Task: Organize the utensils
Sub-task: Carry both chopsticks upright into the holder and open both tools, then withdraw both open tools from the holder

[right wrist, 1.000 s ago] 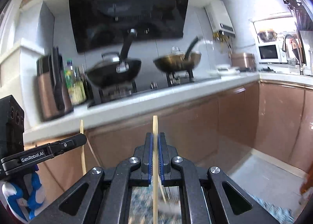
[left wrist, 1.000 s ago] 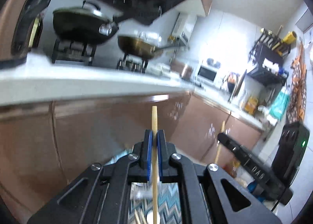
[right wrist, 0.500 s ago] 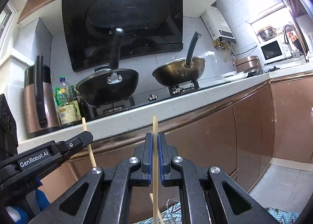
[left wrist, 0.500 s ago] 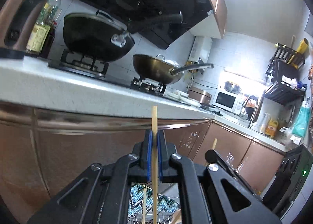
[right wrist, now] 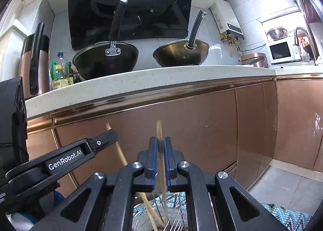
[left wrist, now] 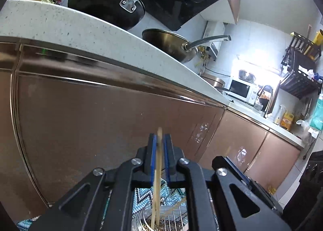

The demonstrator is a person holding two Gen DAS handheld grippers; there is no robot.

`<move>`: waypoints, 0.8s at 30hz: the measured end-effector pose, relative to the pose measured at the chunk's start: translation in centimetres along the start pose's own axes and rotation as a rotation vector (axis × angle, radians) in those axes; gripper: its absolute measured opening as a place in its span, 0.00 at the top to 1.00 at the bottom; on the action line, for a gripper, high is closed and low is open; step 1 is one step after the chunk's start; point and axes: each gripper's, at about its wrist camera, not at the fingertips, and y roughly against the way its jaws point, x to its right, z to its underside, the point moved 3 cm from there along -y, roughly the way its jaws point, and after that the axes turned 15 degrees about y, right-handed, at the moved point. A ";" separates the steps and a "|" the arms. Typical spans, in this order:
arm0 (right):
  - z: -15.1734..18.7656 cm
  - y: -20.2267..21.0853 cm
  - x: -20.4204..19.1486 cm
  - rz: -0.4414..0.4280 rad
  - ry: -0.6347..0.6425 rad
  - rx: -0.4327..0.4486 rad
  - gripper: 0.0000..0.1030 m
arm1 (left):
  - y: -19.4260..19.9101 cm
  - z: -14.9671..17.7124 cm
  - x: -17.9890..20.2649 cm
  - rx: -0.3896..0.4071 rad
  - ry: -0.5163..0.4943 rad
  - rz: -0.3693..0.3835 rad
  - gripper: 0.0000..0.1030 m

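In the left wrist view my left gripper (left wrist: 159, 140) stands slightly parted around a wooden chopstick (left wrist: 157, 180) that looks loose and blurred, its lower end in a metal utensil holder (left wrist: 161, 222) below. In the right wrist view my right gripper (right wrist: 160, 142) is likewise slightly parted around a blurred wooden chopstick (right wrist: 161, 162) that reaches down into the holder (right wrist: 161, 223). The left gripper (right wrist: 109, 136) shows there at the left with its chopstick (right wrist: 119, 150). The right gripper's finger (left wrist: 232, 166) shows in the left wrist view.
A brown cabinet front (right wrist: 181, 130) stands close ahead under a white stone counter (right wrist: 141, 83). Two pans (right wrist: 107, 61) (right wrist: 181, 53) sit on the counter. A patterned blue mat (left wrist: 145, 196) lies under the holder. A tiled floor (right wrist: 282, 186) lies to the right.
Both grippers have dropped lower toward the holder. Their jaws have parted a little, and both chopsticks now look blurred and loose, sliding down between the pads.
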 end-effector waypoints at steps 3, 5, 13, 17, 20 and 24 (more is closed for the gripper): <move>-0.3 0.8 -0.4 0.010 0.012 -0.010 0.84 | 1.3 -0.3 -0.3 -0.002 0.008 0.000 0.75; -0.8 1.6 -0.5 0.020 0.013 -0.012 0.81 | 2.4 -0.6 -0.4 -0.005 0.015 0.000 0.74; -4.2 6.7 -1.0 0.069 0.032 -0.013 0.76 | 8.7 -1.9 -0.5 0.003 0.053 -0.012 0.71; -5.7 9.2 -1.3 0.090 0.032 -0.023 0.74 | 11.6 -1.9 -0.5 -0.023 0.057 -0.028 0.71; -6.4 11.1 -1.8 0.094 0.011 -0.046 0.71 | 13.6 -1.8 -0.5 -0.042 0.048 -0.037 0.69; -6.5 12.8 -2.4 0.103 -0.002 -0.090 0.71 | 16.2 -1.8 -0.4 -0.045 0.026 -0.056 0.63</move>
